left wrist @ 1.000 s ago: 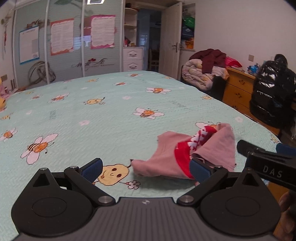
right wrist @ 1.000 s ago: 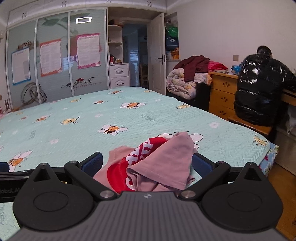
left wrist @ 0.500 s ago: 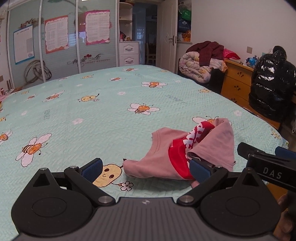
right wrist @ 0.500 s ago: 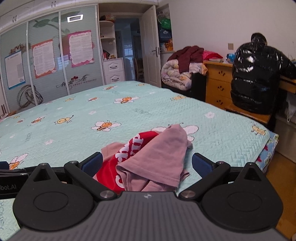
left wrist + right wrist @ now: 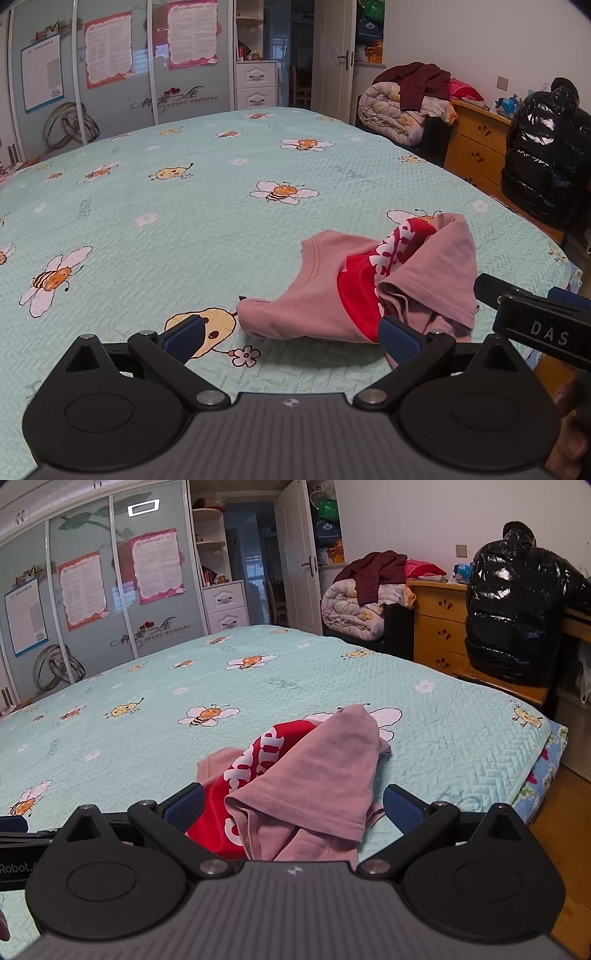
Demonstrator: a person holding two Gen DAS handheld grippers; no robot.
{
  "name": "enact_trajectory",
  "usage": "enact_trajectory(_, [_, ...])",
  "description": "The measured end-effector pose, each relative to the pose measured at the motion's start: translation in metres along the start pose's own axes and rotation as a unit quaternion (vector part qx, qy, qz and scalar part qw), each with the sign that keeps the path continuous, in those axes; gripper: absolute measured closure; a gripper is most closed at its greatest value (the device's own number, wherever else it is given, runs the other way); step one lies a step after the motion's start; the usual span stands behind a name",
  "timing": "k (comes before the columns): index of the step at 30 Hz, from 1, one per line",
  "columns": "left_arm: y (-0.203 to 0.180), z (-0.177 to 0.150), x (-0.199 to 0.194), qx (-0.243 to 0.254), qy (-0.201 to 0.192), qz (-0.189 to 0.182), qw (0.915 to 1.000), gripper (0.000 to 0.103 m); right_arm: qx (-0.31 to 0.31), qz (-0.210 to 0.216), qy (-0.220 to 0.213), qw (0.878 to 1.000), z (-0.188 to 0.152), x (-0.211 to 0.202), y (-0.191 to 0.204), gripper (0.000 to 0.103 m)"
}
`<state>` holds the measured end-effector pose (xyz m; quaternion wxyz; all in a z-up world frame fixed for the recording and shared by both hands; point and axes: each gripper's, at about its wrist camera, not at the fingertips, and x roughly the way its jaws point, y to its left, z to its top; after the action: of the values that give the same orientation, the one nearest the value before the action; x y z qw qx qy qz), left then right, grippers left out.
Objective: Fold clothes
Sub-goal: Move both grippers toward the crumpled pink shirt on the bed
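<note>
pink cotton shirt (image 5: 314,771) rumpled | quilted bedspread (image 5: 184,229) | both grippers wide open, empty

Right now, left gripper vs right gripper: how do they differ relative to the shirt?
The left gripper faces the pink shirt from its sleeve side, mostly over bare bedspread; the right gripper is centred on the shirt's crumpled heap. Both are open and hold nothing.
</note>
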<state>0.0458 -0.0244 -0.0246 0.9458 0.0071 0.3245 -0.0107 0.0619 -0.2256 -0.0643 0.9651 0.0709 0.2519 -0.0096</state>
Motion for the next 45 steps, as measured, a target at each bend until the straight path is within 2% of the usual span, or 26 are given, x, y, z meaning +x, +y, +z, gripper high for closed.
enact_trajectory(38, [-0.004,-0.004,0.026,-0.012,0.019,-0.014,0.9996,0.0,0.008,-0.001,0.02,1.0,-0.007,0.02,-0.004,0.002])
enact_trajectory(45, [-0.011,-0.002,0.037,0.004,0.021,-0.02,0.9996,0.0,0.013,-0.005,0.026,1.0,-0.008,0.03,-0.01,0.002])
